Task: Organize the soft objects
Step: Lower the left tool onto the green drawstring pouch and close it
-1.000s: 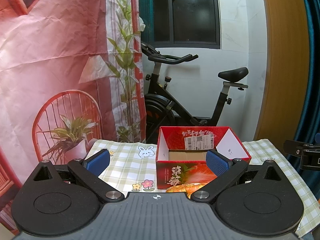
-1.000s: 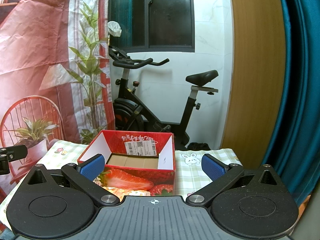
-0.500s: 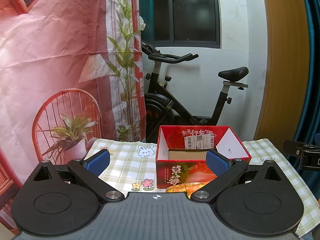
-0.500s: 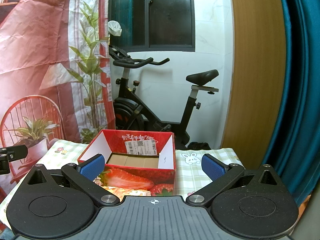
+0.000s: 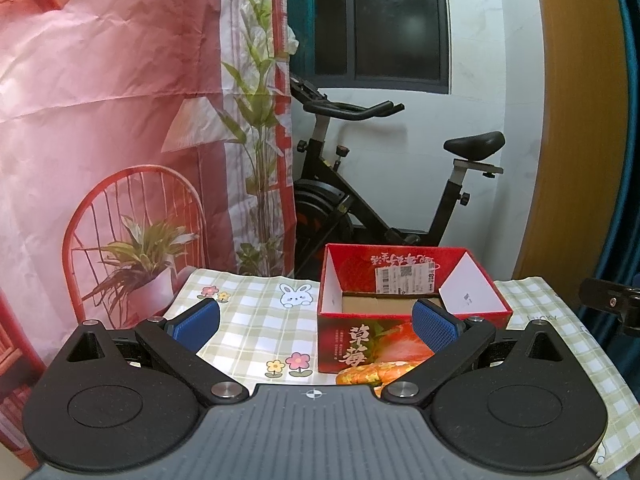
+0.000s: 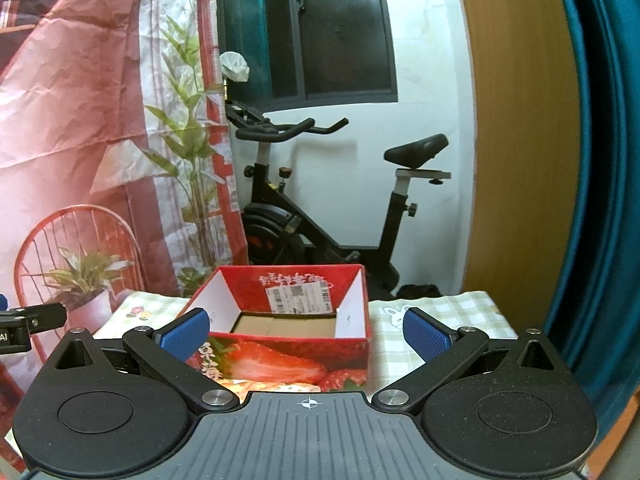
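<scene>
A red strawberry-print cardboard box (image 5: 400, 308) (image 6: 288, 332) stands open on a checked tablecloth (image 5: 256, 320) (image 6: 440, 312); its brown bottom shows nothing inside. In front of the box lies an orange patterned soft object (image 5: 368, 372) (image 6: 272, 387), mostly hidden behind the gripper bodies. My left gripper (image 5: 316, 326) is open with nothing between its blue pads, the right pad in front of the box's near wall. My right gripper (image 6: 306, 332) is open too, framing the box from the near side.
An exercise bike (image 5: 360, 208) (image 6: 320, 216) stands behind the table by the white wall. A pink printed backdrop (image 5: 120, 120) hangs at the left, a wooden panel (image 6: 520, 140) and a teal curtain (image 6: 600, 160) at the right. The other gripper's tip (image 5: 612, 304) shows at the right edge.
</scene>
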`<action>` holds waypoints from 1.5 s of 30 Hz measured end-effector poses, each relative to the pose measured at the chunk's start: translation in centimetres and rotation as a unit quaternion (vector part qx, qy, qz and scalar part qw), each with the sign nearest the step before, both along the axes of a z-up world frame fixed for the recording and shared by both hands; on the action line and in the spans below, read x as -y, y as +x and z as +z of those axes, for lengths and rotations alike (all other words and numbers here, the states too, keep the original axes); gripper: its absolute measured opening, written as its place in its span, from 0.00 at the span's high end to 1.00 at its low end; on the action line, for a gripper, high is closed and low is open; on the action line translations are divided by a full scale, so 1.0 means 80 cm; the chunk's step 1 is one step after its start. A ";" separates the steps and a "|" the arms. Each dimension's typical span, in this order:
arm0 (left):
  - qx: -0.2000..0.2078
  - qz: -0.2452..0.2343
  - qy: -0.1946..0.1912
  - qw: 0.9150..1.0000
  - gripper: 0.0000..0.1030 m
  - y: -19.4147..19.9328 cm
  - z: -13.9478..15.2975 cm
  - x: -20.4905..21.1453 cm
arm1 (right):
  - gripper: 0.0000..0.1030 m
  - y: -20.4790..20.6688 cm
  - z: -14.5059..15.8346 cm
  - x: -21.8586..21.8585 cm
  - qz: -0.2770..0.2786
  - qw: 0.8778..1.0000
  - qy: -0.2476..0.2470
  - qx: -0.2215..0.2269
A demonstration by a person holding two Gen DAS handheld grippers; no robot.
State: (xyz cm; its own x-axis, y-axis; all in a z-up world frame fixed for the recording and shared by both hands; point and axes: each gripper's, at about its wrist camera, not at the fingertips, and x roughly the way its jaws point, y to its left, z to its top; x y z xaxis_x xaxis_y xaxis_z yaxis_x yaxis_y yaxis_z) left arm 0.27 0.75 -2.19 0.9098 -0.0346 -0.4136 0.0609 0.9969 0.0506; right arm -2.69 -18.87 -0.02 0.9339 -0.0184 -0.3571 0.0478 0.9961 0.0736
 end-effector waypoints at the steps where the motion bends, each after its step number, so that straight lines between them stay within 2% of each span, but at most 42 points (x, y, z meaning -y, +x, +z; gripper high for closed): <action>1: 0.001 -0.002 -0.001 1.000 0.00 0.001 -0.003 -0.001 | 0.00 -0.001 -0.006 0.000 0.007 1.000 0.002 0.006; 6: -0.012 -0.015 -0.023 1.000 0.00 0.012 -0.024 -0.009 | 0.00 -0.002 -0.027 0.010 0.026 0.999 0.006 0.027; 9: -0.013 -0.024 -0.048 0.998 0.00 0.017 -0.041 -0.014 | 0.00 0.003 -0.049 0.008 0.028 0.999 -0.013 0.042; 12: -0.009 -0.024 -0.055 0.998 0.00 0.021 -0.054 -0.016 | 0.00 0.007 -0.068 0.011 0.021 0.999 -0.020 0.043; 17: -0.038 -0.030 -0.056 0.997 0.00 0.035 -0.073 -0.016 | 0.00 0.020 -0.099 0.011 0.031 1.000 -0.004 0.000; 22: -0.082 -0.036 -0.072 0.993 0.00 0.050 -0.100 -0.021 | 0.00 0.033 -0.129 -0.006 0.027 0.998 -0.037 -0.038; 25: -0.108 -0.039 -0.087 0.990 0.00 0.059 -0.117 -0.026 | 0.00 0.039 -0.144 -0.011 0.034 0.997 -0.030 -0.056; 31: -0.122 -0.058 -0.075 0.988 0.00 0.072 -0.142 -0.021 | 0.01 0.051 -0.172 -0.010 0.061 0.994 -0.020 -0.086; 34: -0.124 -0.071 -0.069 0.987 0.04 0.079 -0.150 -0.015 | 0.14 0.055 -0.177 -0.011 0.084 0.992 -0.020 -0.090; 36: -0.130 -0.083 -0.072 0.985 0.10 0.083 -0.155 -0.010 | 0.28 0.060 -0.180 -0.014 0.102 0.990 -0.022 -0.094; 39: -0.145 -0.107 -0.083 0.980 0.21 0.088 -0.163 -0.003 | 0.39 0.060 -0.182 -0.019 0.131 0.987 -0.025 -0.094; 43: -0.154 -0.131 -0.077 0.976 0.29 0.093 -0.174 0.011 | 0.45 0.061 -0.187 -0.024 0.160 0.983 -0.033 -0.090; 45: -0.163 -0.145 -0.093 0.972 0.34 0.097 -0.178 0.014 | 0.53 0.064 -0.190 -0.024 0.170 0.981 -0.032 -0.089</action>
